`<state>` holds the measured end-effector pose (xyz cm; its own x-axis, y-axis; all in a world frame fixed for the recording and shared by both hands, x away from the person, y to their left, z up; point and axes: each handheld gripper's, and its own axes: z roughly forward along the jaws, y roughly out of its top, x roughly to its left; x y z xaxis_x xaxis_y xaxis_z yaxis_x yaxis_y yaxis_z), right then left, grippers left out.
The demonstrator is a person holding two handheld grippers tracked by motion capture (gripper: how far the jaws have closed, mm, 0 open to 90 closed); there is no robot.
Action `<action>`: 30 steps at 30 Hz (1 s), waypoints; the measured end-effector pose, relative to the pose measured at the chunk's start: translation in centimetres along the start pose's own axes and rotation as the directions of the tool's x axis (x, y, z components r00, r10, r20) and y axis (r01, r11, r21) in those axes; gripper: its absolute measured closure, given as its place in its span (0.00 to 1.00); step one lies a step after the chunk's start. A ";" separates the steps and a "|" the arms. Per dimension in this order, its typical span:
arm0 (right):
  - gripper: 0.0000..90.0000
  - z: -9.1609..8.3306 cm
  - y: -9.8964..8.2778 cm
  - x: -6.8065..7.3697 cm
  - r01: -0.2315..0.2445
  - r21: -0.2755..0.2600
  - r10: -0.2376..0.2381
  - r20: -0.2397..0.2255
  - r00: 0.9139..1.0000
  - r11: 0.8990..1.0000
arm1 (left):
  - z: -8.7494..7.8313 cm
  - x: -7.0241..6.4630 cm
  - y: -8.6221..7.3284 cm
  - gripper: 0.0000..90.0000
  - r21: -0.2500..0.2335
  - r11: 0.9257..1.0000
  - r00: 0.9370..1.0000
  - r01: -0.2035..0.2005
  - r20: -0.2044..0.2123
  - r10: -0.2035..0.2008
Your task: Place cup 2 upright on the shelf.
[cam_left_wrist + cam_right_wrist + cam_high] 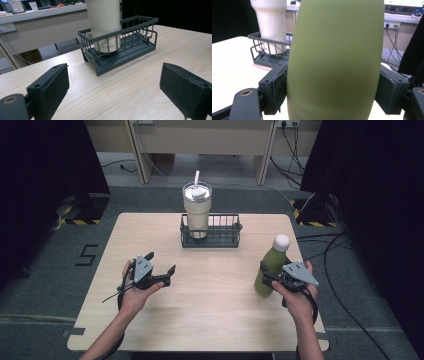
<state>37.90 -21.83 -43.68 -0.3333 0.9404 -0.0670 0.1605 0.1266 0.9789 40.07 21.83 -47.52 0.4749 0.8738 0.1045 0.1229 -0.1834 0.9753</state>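
Right gripper is clamping the tall olive-green metal bottle with a white rounded cap, pads pressing on both sides of its lower body; the right gripper view is showing the green wall squeezed between the 2 black pads. Bottle is standing upright on the light wood bench, near the right edge, long axis vertical, cap on top.

Left gripper is hovering over the left half of the bench, jaws part open, nothing between them; in the left gripper view only bare wood is lying between the pads.

Dark grey wire basket is sitting at the far middle of the bench, with a cream tumbler with lid and white straw standing in its left end. The right end of the basket is looking free.

Key relation: basket is lying ahead and to the left of the held bottle, well apart. Right hand is the 1 holding the bottle, so the likely move is lift, carry forward-left, lower upright into the free right end beside the tumbler. Left gripper is about as near the basket but idle.
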 end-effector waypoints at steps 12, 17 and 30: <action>0.25 0.0 2.1 0.0 -0.003 -0.042 0.003 0.010 1.000 0.999 | -1.1 0.3 -0.9 0.10 0.007 1.000 1.000 0.014 -0.019 -0.014; 0.25 0.3 2.8 0.2 0.000 -0.054 0.000 0.008 1.000 0.999 | -1.1 0.2 -1.2 0.10 0.011 1.000 1.000 0.015 -0.021 -0.014; 0.25 1.4 4.4 1.1 -0.003 -0.078 0.003 -0.006 1.000 0.997 | -1.3 0.5 -1.4 0.10 0.015 0.999 0.999 0.030 -0.027 -0.030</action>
<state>39.51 -19.84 -39.74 -0.3383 0.9389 -0.0629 0.0890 0.0985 0.9912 39.03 23.12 -48.59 0.4475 0.8906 0.0806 0.1499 -0.1636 0.9751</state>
